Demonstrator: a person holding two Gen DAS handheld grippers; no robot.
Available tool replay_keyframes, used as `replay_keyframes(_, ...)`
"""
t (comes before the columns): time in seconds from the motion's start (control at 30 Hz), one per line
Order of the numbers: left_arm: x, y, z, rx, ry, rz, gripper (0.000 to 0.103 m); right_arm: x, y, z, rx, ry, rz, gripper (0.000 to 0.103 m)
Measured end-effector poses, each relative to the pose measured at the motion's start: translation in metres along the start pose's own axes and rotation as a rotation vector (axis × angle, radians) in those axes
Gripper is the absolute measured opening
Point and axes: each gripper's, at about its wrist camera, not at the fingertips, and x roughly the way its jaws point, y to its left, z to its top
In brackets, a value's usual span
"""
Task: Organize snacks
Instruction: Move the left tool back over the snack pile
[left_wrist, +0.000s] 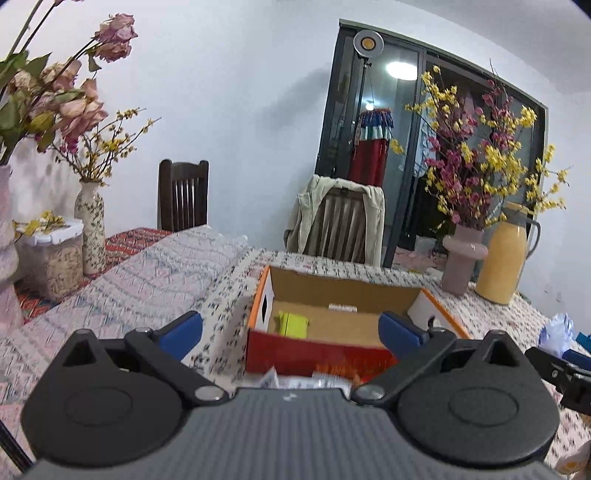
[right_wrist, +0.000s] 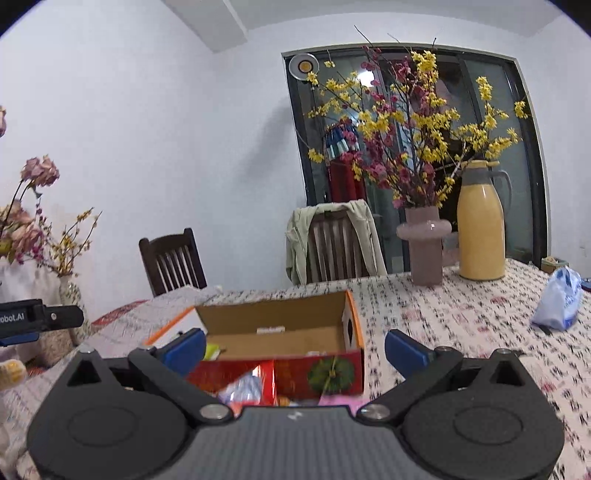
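Both the left gripper (left_wrist: 291, 328) and right gripper (right_wrist: 295, 347) are spread empty, and the open box (left_wrist: 343, 295) lies at 12 o'clock, long axis crosswise, loose snack packets (right_wrist: 255, 387) just below the right one.

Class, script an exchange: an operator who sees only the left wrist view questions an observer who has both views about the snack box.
Operator: Is the right gripper open?
Observer: Yes, the right gripper is open and holds nothing.
Operator: What marks the box's red front?
Observer: The box has a round green print near the front's right end.
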Motion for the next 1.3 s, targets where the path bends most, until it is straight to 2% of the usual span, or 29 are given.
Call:
replay_keyframes(0.3, -0.017, 0.010, -0.030, 0.019, 0.055, 0.006, 0.103, -0.030, 0.001, -0.028, 0.001, 0.033, 0.009, 0.103)
replay_keyframes(0.57, -0.025, 0.013, -0.055, 0.039, 0.102, -0.010, 0.103, -0.040, 0.003, -0.055, -0.002, 0.099, 0.010, 0.103)
replay_keyframes(0.87, -0.037, 0.029, -0.087, 0.052, 0.146, 0.012, 0.103, -0.056, 0.003, -0.075, -0.008, 0.099, -0.002, 0.103)
replay_keyframes(1.3, -0.049, 0.035, -0.105, 0.035, 0.193, -0.007, 0.103, -0.063, 0.016, -0.096, -0.037, 0.179, 0.021, 0.103)
